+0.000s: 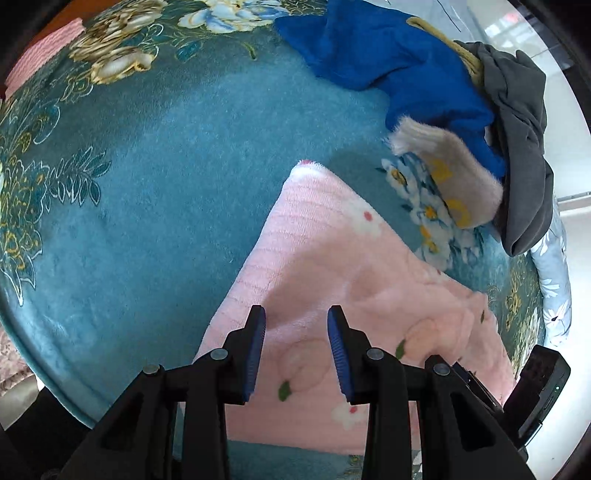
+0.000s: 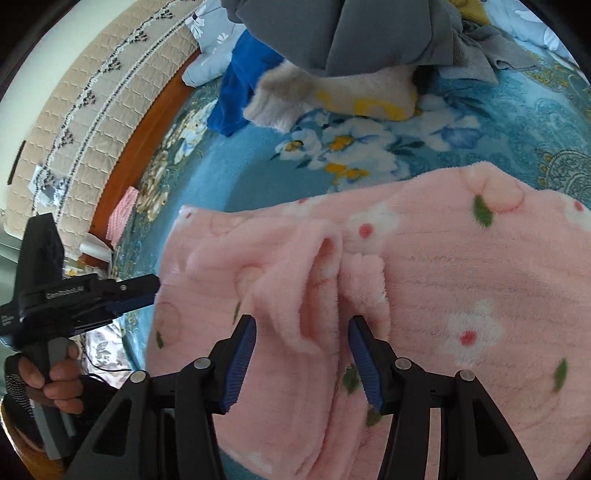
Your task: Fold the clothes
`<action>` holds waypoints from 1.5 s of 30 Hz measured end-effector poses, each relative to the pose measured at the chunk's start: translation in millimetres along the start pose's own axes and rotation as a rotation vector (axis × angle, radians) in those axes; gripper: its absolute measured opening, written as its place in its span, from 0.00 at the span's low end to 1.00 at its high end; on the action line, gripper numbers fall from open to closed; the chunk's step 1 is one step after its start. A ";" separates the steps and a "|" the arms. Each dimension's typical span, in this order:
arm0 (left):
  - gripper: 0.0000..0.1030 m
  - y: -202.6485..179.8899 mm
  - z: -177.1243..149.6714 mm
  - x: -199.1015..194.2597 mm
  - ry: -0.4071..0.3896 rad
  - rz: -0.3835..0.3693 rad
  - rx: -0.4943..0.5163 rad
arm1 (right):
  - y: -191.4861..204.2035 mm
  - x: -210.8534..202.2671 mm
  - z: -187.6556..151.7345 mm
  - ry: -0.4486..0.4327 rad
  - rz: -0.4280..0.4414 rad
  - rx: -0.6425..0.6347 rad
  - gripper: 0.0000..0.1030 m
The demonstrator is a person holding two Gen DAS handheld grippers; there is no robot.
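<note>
Now both grippers' parted jaws hover over the pink garment (image 1: 332, 280).

A home bedroom: a plush teal floral blanket (image 1: 155, 155) is covering a bed, a quilted beige headboard (image 2: 92, 96) with a wooden frame edge (image 2: 147, 107) is running along the far left, and loose clothes (image 2: 369, 33) are piling at the far side.
</note>
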State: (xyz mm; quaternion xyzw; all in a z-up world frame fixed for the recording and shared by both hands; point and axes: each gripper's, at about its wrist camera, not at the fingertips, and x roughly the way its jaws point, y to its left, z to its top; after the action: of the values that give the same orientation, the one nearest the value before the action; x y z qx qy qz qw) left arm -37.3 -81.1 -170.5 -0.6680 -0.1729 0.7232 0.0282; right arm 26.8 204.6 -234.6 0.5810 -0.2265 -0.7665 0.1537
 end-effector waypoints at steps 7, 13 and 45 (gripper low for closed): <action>0.34 -8.1 1.7 3.7 0.033 0.011 0.038 | -5.6 8.8 -2.6 0.007 0.074 0.074 0.53; 0.34 0.3 3.6 -1.1 0.026 -0.019 0.003 | -13.9 9.7 -4.6 -0.003 0.116 0.196 0.20; 0.34 4.1 13.2 38.6 0.167 0.015 0.036 | -56.2 9.0 -28.6 0.053 0.209 0.329 0.53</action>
State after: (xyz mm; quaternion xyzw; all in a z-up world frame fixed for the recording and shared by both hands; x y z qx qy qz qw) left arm -53.5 -77.3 -208.0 -0.7267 -0.1518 0.6682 0.0491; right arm 53.3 243.1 -277.9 0.5918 -0.4037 -0.6833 0.1413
